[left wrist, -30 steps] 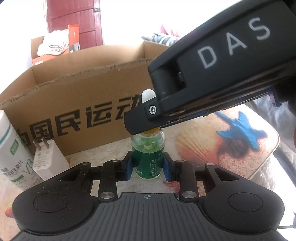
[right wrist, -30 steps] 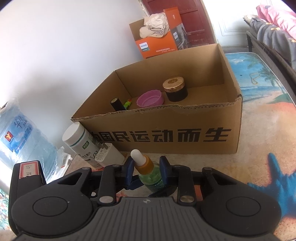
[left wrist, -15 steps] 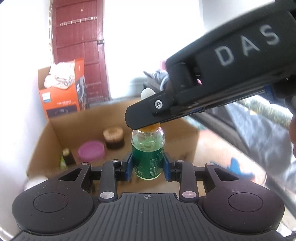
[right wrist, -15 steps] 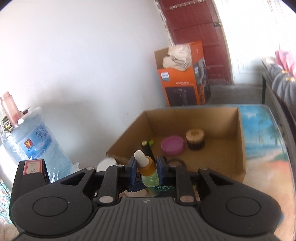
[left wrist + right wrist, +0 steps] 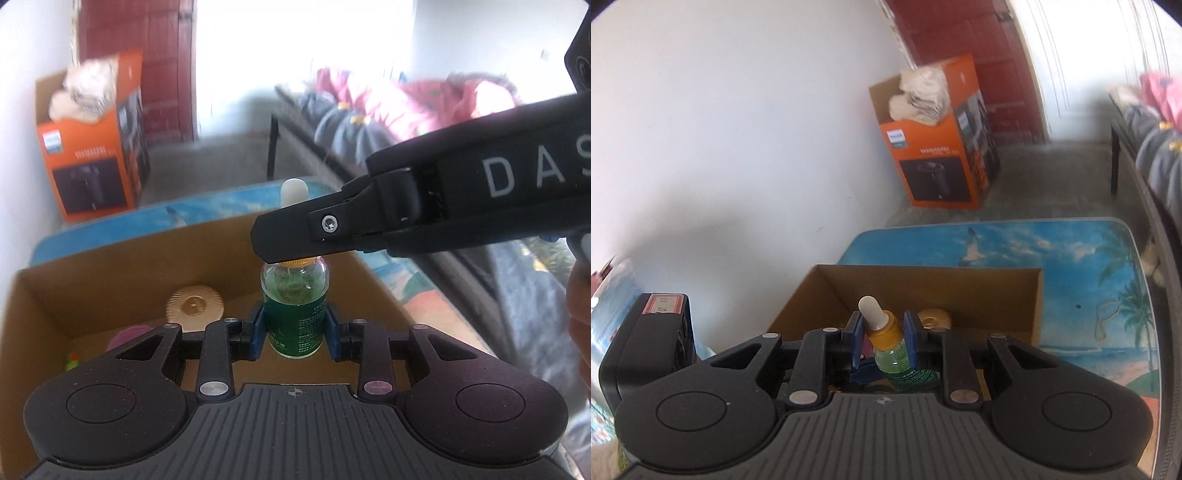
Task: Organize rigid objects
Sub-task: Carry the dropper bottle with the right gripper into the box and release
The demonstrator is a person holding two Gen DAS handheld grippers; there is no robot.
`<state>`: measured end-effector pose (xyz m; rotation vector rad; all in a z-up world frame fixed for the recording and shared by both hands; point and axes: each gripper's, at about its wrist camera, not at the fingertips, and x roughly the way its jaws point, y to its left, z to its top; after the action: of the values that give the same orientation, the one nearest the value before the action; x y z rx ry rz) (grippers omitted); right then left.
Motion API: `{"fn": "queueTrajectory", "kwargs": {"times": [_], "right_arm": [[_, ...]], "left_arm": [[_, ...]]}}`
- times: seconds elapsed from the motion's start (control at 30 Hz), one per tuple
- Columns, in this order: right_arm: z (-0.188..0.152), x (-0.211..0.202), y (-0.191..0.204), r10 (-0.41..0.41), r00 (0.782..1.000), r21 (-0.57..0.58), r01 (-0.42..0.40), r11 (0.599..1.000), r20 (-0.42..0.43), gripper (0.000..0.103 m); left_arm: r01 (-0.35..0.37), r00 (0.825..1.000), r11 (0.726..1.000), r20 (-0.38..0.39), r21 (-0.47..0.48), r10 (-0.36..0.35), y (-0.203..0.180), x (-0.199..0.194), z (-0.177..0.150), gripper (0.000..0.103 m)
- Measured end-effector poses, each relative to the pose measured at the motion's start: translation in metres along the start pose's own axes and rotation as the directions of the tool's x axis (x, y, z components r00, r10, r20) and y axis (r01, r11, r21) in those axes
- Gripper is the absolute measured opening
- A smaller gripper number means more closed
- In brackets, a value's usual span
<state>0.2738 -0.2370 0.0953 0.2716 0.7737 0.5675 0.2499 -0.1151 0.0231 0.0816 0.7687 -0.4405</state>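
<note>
Two sets of fingers clamp one dropper bottle (image 5: pixel 294 317): the left gripper (image 5: pixel 294 325) pinches its green body, the right gripper (image 5: pixel 882 339) its orange collar. It hangs above the cardboard box (image 5: pixel 122 266); the next move is lowering, then releasing.

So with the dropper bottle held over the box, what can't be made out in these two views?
- Dropper bottle neck, left wrist view: covered by the right tongs.
- Pink dish and cardboard box floor, left wrist view: mostly behind the left tongs.
- Gold-lidded jar, right wrist view: only a sliver past the tongs.
- Bottle label: too small to read.
</note>
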Motion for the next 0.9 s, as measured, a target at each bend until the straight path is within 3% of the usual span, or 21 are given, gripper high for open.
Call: {"fn": "queueTrajectory", "kwargs": {"times": [0.17, 0.3, 0.47, 0.73, 0.83, 0.9], "right_arm": [[0.008, 0.039, -0.033, -0.008, 0.999, 0.023, 0.009, 1.0, -0.041, 0.025], [0.012, 0.061, -0.046, -0.024, 0.998, 0.015, 0.025, 1.0, -0.066, 0.024], [0.012, 0.08, -0.049, -0.053, 0.993, -0.024, 0.051, 0.998, -0.107, 0.024], [0.01, 0.091, -0.041, -0.145, 0.981, -0.139, 0.127, 0.982, -0.127, 0.025], [0.01, 0.089, -0.038, -0.162, 0.979, -0.151, 0.143, 0.978, -0.124, 0.026], [0.011, 0.086, -0.037, -0.161, 0.981, -0.156, 0.143, 0.977, -0.11, 0.027]], "left_arm": [[-0.02, 0.994, 1.0, -0.108, -0.021, 0.017, 0.009, 0.049, 0.016, 0.031], [0.013, 0.977, 0.995, -0.209, -0.098, -0.033, 0.024, 0.065, 0.027, 0.032], [-0.028, 0.972, 0.995, -0.235, -0.099, 0.004, 0.03, 0.068, 0.032, 0.032], [-0.002, 0.965, 0.993, -0.261, -0.115, -0.029, 0.03, 0.071, 0.031, 0.035], [0.005, 0.965, 0.993, -0.258, -0.119, -0.036, 0.028, 0.076, 0.035, 0.045], [-0.001, 0.97, 0.993, -0.242, -0.117, -0.028, 0.026, 0.072, 0.036, 0.059]]}}
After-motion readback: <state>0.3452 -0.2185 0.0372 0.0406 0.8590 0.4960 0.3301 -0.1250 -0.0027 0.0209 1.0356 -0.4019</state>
